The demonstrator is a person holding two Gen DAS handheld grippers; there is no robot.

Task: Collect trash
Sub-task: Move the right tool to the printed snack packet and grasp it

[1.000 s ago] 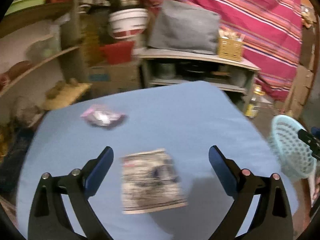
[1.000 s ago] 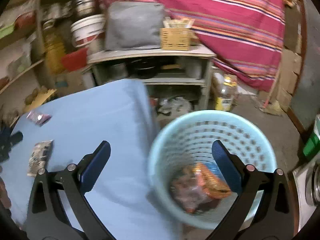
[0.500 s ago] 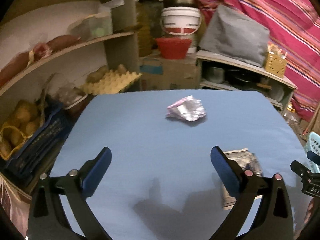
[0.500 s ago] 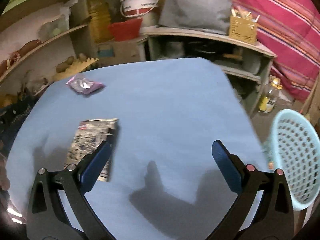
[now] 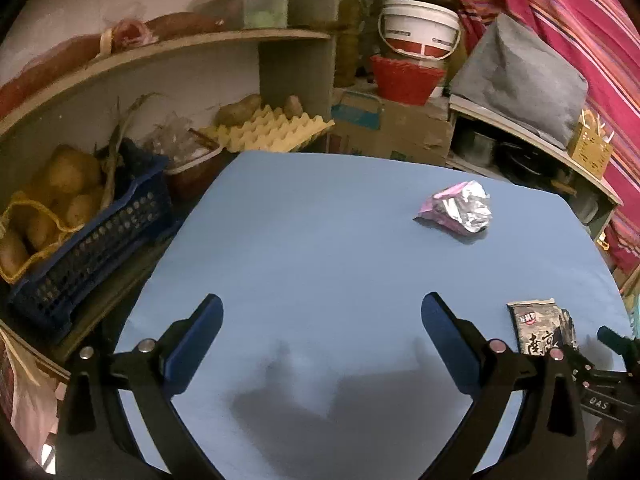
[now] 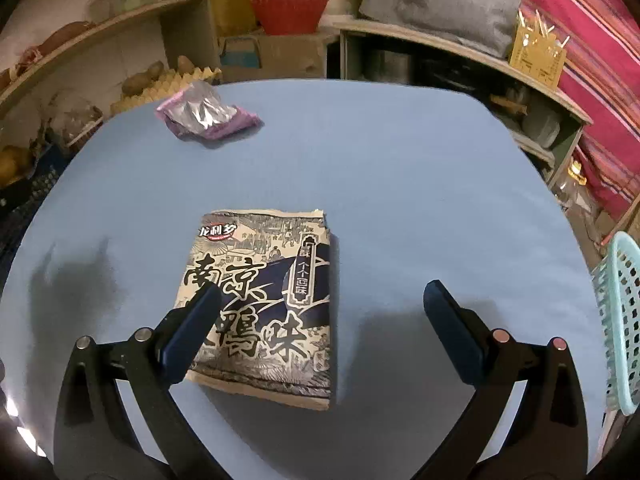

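Note:
A flat black-and-cream snack packet (image 6: 264,300) lies on the blue table (image 6: 400,168). My right gripper (image 6: 322,304) is open just above it, the left finger over the packet's left edge. A crumpled purple-and-silver wrapper (image 6: 206,114) lies at the far left of the table. In the left wrist view my left gripper (image 5: 320,320) is open and empty over bare table; the wrapper (image 5: 460,208) is ahead to the right, the packet (image 5: 542,326) at the right, with my right gripper beside it. A pale blue mesh basket (image 6: 620,320) stands off the table's right edge.
Shelves with potatoes in a blue crate (image 5: 80,216), an egg tray (image 5: 268,128), a red bowl (image 5: 406,78) and a white bucket (image 5: 418,28) crowd the table's far side. A low shelf with a grey bag (image 6: 444,0) and a striped red cloth (image 6: 600,40) stand to the right.
My right gripper swung left from over the basket to above the snack packet. My left gripper moved left off the packet to bare table. Both stayed open.

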